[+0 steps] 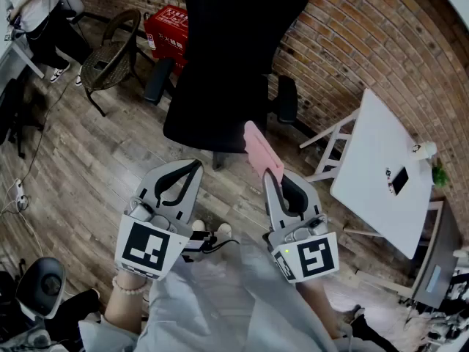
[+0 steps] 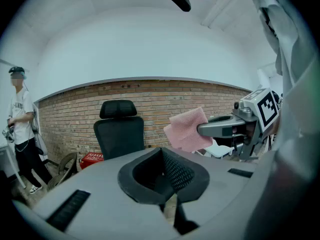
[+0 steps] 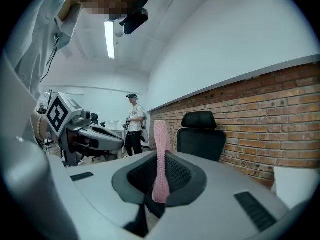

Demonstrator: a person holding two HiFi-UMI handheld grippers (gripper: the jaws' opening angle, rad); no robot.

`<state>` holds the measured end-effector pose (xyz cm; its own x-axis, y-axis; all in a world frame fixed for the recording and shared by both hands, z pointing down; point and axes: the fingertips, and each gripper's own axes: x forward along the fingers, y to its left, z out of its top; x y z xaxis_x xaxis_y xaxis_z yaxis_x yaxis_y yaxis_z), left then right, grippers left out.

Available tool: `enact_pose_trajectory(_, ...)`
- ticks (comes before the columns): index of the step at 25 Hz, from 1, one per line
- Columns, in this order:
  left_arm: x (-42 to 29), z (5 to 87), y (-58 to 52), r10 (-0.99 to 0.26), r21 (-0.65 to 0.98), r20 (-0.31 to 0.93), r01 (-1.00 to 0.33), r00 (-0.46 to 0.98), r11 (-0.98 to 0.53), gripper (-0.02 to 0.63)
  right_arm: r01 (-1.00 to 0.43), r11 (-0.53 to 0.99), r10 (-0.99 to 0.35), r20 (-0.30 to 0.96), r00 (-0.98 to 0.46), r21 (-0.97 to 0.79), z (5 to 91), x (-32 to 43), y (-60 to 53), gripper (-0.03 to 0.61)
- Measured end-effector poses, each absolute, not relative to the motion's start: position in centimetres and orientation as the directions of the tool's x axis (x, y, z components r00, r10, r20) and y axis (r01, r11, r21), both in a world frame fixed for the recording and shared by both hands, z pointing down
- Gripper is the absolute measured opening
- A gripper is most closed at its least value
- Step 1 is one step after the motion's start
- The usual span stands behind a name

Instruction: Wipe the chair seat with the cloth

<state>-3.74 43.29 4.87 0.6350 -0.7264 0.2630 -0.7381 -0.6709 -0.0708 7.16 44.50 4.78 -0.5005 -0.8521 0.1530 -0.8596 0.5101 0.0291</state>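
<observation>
A black office chair (image 1: 220, 86) stands ahead of me against the brick wall; its seat (image 1: 212, 127) lies just beyond both grippers. My right gripper (image 1: 270, 174) is shut on a pink cloth (image 1: 261, 150), which sticks out past the fingertips toward the seat's near edge. In the right gripper view the cloth (image 3: 160, 154) stands edge-on between the jaws of the right gripper (image 3: 159, 181), with the chair (image 3: 200, 136) behind. My left gripper (image 1: 196, 165) hangs level with it to the left, shut with nothing in it. The left gripper view shows the cloth (image 2: 186, 129) and the chair (image 2: 119, 134).
A white table (image 1: 381, 167) stands close on the right. A red box (image 1: 167, 29) and a round woven chair (image 1: 110, 53) sit left of the office chair. A person (image 1: 33, 6) is at the far left. Wooden floor lies below, with a power strip (image 1: 16, 193).
</observation>
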Motion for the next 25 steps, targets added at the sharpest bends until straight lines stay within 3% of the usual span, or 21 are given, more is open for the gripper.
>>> enact_pose_trajectory(25,-7.2,3.3,41.9,-0.723,-0.108,0.205,-0.719,0.659,-0.686,0.018,-0.897,0.441,-0.89,0.144,-0.431,0.037,4.2,4.8,44.1,0.055)
